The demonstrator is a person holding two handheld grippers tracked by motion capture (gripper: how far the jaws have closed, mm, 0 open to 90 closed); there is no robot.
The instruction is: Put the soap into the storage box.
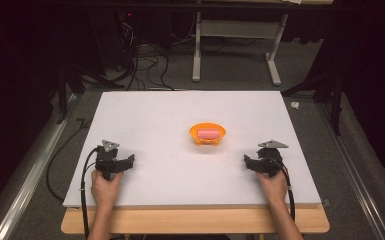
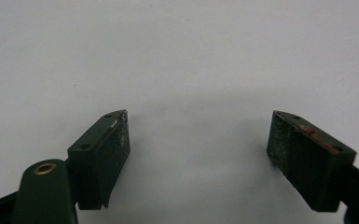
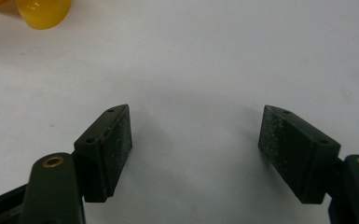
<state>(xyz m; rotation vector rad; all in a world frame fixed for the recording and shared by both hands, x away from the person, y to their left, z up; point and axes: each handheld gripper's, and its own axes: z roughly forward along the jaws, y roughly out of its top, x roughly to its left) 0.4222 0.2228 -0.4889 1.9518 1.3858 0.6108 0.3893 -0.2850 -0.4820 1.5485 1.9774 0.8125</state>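
An orange bowl (image 1: pixel 194 134) stands near the middle of the white board, and a pink block (image 1: pixel 208 133) lies inside it. My left gripper (image 1: pixel 128 161) rests on the board at the front left, pointing right. In the left gripper view it (image 2: pixel 198 137) is open with only bare white surface between its pads. My right gripper (image 1: pixel 247 161) rests at the front right, pointing left, to the right of the bowl and nearer me. Its own view shows it (image 3: pixel 196 135) open and holding nothing, with an orange-yellow part of the bowl (image 3: pixel 42 11) at the top left corner.
The white board (image 1: pixel 180 110) lies on a wooden table (image 1: pixel 195 222) whose front edge shows below it. Cables (image 1: pixel 145 65) and a white desk frame (image 1: pixel 235 45) stand on the floor beyond the board. A metal rail (image 1: pixel 25 175) runs along the left.
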